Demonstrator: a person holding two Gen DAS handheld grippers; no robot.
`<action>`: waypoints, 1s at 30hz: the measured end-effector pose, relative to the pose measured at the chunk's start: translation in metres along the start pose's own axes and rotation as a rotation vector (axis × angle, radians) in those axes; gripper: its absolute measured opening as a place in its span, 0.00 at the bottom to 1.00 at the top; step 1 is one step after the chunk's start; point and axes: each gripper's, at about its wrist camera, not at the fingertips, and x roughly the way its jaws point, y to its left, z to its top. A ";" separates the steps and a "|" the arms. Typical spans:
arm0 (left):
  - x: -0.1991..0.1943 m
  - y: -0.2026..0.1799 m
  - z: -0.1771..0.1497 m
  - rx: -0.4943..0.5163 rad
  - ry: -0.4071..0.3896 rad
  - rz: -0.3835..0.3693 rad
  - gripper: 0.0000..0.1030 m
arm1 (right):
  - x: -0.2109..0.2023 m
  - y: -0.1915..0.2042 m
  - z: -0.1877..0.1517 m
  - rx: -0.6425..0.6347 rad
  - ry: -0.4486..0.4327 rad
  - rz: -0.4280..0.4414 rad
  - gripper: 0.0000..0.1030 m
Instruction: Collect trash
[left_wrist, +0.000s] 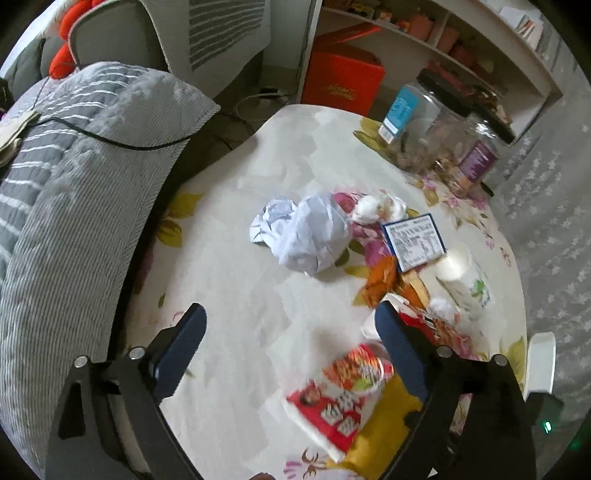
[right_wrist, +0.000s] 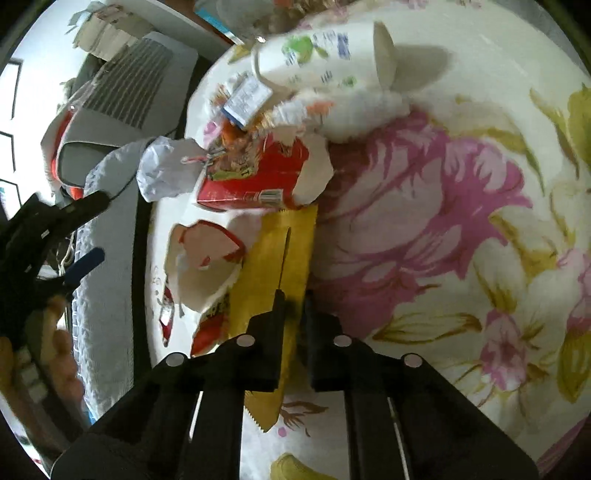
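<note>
Right gripper (right_wrist: 293, 295) is clamped on the yellow wrapper (right_wrist: 284, 251), whose long axis runs straight ahead on the table (right_wrist: 461, 314); left gripper (left_wrist: 291, 321) gapes empty, crumpled paper (left_wrist: 306, 232) ahead

Trash is strewn on the floral table: crumpled white paper (left_wrist: 308, 236), red snack wrapper (left_wrist: 345, 391) lying flat, torn red carton (right_wrist: 255, 177), white bottle (right_wrist: 321, 59) on its side. Yellow wrapper (right_wrist: 275, 266) lies flat w/ its near end pinched in my right claw (right_wrist: 293, 295).

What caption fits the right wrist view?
Right gripper shut on yellow wrapper beside torn red packaging on floral tablecloth.
</note>
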 end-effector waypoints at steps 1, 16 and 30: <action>0.005 0.001 0.006 -0.008 0.015 -0.021 0.90 | -0.004 0.002 0.001 -0.014 -0.011 0.003 0.06; 0.080 -0.029 0.050 0.086 0.072 0.063 0.57 | -0.013 -0.010 0.007 -0.072 0.038 0.014 0.68; 0.010 -0.041 0.029 0.192 -0.096 0.080 0.53 | 0.007 0.014 0.000 -0.209 0.020 -0.114 0.40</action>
